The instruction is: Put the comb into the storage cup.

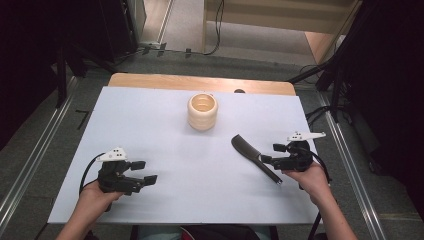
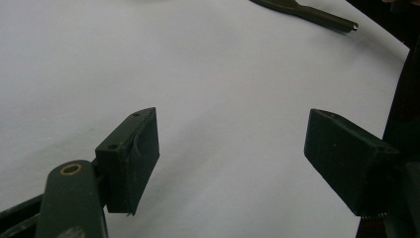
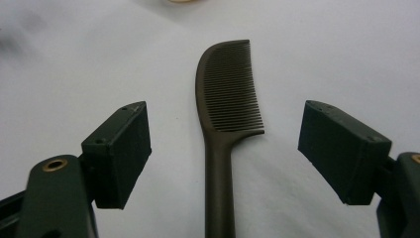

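A dark comb [image 1: 255,157] lies flat on the white board [image 1: 165,130], right of centre, teeth end pointing away. My right gripper [image 1: 272,153] is open just beside its handle. In the right gripper view the comb [image 3: 229,99] lies lengthwise between the spread jaws, which hang over it on either side without touching; the gripper [image 3: 225,119] holds nothing. My left gripper [image 1: 145,171] stands open over bare board at the front left. Between its wide-apart jaws [image 2: 230,148] is nothing, and the comb's handle [image 2: 317,15] shows far off.
A cream ribbed cup [image 1: 202,111] stands upright at the back middle of the board. The wooden table edge [image 1: 200,82] runs behind the board. Metal rails and cables lie on the floor at both sides.
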`<action>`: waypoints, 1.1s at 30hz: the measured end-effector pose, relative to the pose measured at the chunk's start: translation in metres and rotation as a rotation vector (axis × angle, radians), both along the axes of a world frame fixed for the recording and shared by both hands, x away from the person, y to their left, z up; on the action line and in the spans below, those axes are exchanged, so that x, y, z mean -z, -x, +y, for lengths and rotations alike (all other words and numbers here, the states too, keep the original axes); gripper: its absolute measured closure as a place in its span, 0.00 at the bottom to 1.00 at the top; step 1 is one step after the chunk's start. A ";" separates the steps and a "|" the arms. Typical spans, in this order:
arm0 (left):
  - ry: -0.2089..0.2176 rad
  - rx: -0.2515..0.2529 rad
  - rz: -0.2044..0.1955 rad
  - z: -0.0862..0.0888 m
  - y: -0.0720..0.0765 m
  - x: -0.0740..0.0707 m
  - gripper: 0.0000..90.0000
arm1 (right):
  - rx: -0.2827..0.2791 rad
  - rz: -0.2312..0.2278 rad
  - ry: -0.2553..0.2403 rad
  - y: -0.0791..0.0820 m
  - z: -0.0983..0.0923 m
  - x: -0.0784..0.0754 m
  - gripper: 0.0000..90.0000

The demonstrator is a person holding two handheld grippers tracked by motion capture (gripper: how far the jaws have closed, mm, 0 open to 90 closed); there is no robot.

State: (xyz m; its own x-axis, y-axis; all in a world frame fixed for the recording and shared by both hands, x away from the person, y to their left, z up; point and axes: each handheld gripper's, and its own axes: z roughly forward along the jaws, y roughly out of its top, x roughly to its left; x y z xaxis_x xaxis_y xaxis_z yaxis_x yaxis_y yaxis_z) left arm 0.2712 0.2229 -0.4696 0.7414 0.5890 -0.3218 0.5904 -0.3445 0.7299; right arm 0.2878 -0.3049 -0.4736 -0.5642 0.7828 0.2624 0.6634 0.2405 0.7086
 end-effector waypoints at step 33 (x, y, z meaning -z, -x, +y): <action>0.002 -0.005 -0.003 0.002 0.000 0.000 0.25 | -0.033 0.165 0.151 0.019 0.003 0.027 0.50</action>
State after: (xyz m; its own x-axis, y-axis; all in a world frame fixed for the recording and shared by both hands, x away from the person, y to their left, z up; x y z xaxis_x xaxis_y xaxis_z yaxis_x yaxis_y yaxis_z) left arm 0.2709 0.2245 -0.4695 0.7396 0.5918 -0.3206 0.5896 -0.3399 0.7327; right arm 0.2688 -0.3022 -0.5007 -0.5490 0.8023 0.2341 0.7574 0.3591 0.5453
